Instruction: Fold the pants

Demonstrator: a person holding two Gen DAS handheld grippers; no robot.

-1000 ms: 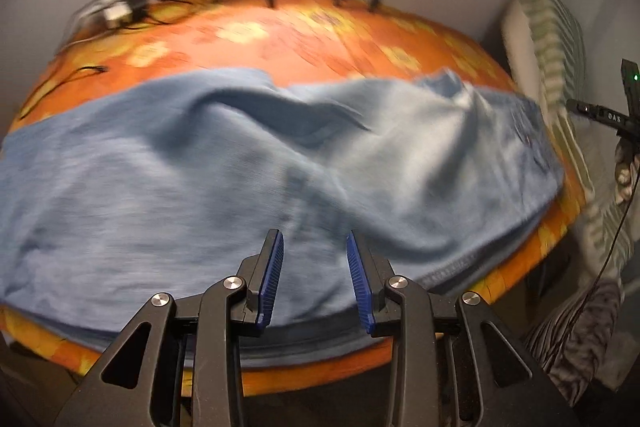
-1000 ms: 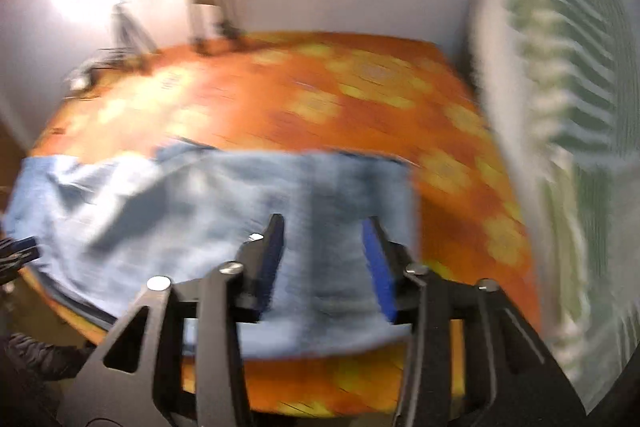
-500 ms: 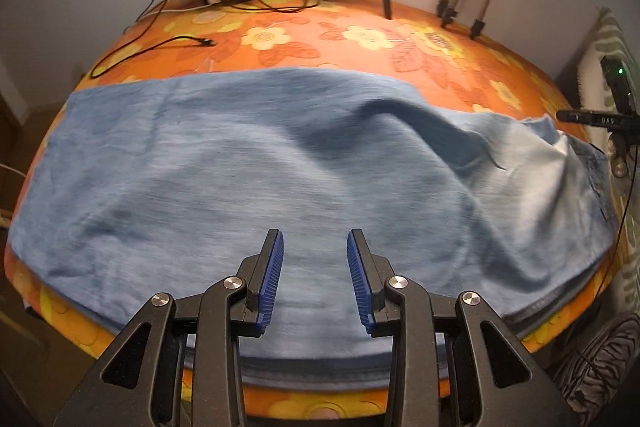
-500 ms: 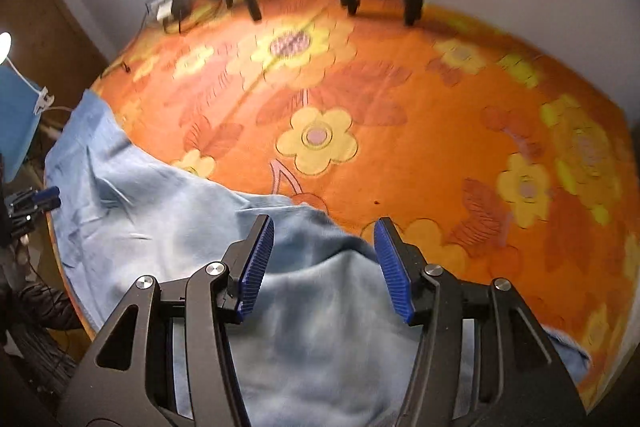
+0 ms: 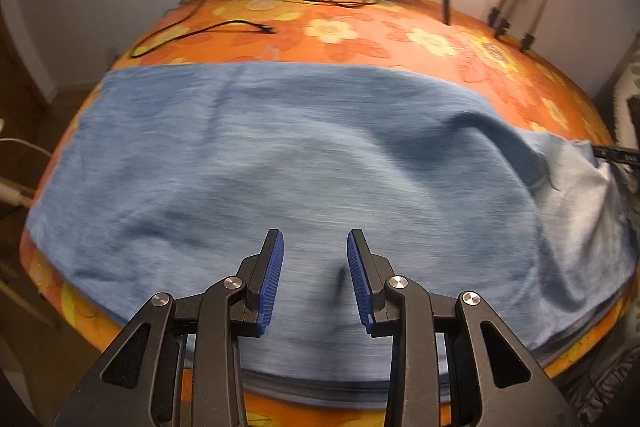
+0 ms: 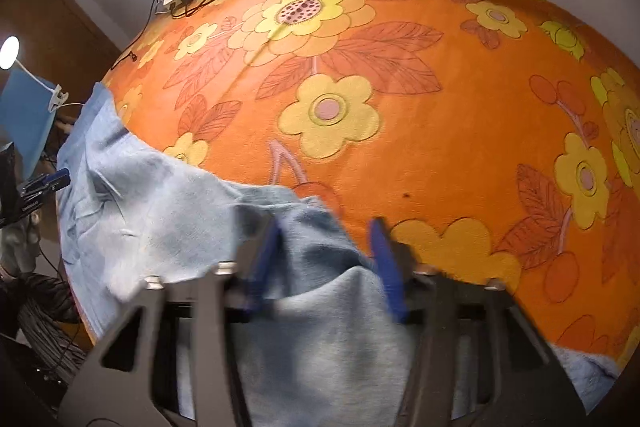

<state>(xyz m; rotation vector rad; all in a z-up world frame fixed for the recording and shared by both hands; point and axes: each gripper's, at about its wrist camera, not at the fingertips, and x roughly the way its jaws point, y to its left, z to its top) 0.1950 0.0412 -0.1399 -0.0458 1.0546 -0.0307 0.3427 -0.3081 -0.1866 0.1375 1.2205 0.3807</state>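
left gripper [image 5: 315, 277] fingers parted, angled down, right gripper [image 6: 326, 263] fingers closing

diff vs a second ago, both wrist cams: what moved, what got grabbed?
The right gripper dropped onto the near edge of the light blue fleece pants; its jaws are closing with a fold of fabric between them, pads not clearly pressing yet. The left gripper swung along the pants, so the black cables came into view. Unchanged: left jaws part-open and empty, pants spread on the orange floral cover.
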